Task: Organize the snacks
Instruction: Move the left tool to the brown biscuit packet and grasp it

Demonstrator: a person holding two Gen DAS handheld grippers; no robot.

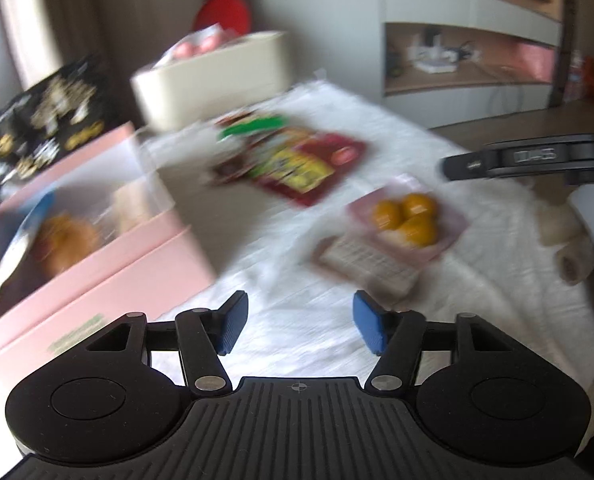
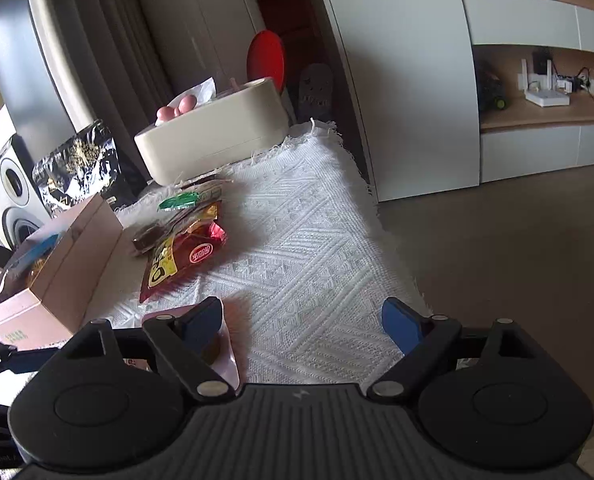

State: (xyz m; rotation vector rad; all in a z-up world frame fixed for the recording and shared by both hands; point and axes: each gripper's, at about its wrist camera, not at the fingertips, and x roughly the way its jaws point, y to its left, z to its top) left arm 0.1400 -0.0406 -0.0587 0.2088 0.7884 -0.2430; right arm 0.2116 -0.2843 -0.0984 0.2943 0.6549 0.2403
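Note:
My left gripper (image 1: 297, 326) is open and empty above the white cloth. A pink pack of round yellow snacks (image 1: 401, 224) lies just ahead to its right. A red and yellow snack bag (image 1: 305, 164) with a green packet (image 1: 253, 126) lies further on. An open pink box (image 1: 109, 236) holding snacks stands at the left. My right gripper (image 2: 301, 326) is open and empty; the pink pack (image 2: 225, 344) lies under its left finger. The red bag (image 2: 185, 256), the pink box (image 2: 69, 276) and a cream tub (image 2: 213, 136) show in the right wrist view.
A cream tub (image 1: 213, 80) with pink snacks stands at the table's back. A black and gold bag (image 1: 45, 120) leans behind the pink box. The white cloth (image 2: 305, 240) ends at the table's right edge, with floor beyond. The other gripper's body (image 1: 537, 158) shows at the right.

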